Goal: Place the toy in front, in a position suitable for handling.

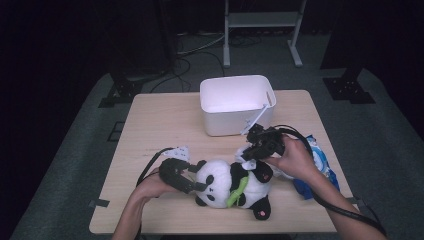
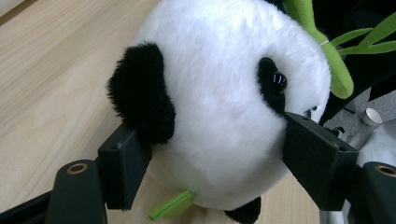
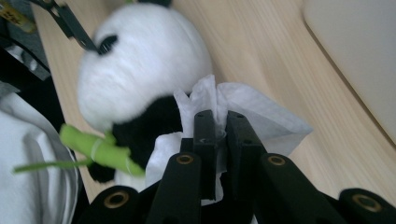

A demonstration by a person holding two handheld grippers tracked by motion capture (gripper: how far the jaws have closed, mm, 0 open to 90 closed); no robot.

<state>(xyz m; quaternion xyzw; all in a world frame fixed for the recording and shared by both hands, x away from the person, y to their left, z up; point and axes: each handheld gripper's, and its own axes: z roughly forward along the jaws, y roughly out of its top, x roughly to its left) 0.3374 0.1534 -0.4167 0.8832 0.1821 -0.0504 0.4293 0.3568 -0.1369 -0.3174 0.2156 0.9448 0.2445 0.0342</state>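
panda toy (image 1: pixel 230 182) | lying on wooden table (image 1: pixel 165 120) | grey carpet (image 1: pixel 75 150), dark room

Pale wooden desk (image 1: pixel 165 120), bearing a plush panda (image 1: pixel 235 186), white bin (image 1: pixel 235 107) and blue packet (image 1: pixel 320 170).

The table (image 1: pixel 165 120) carried one plush panda (image 1: pixel 232 182), one white bin (image 1: pixel 237 104), one white tissue (image 3: pixel 252 112), and one blue packet (image 1: pixel 317 167).
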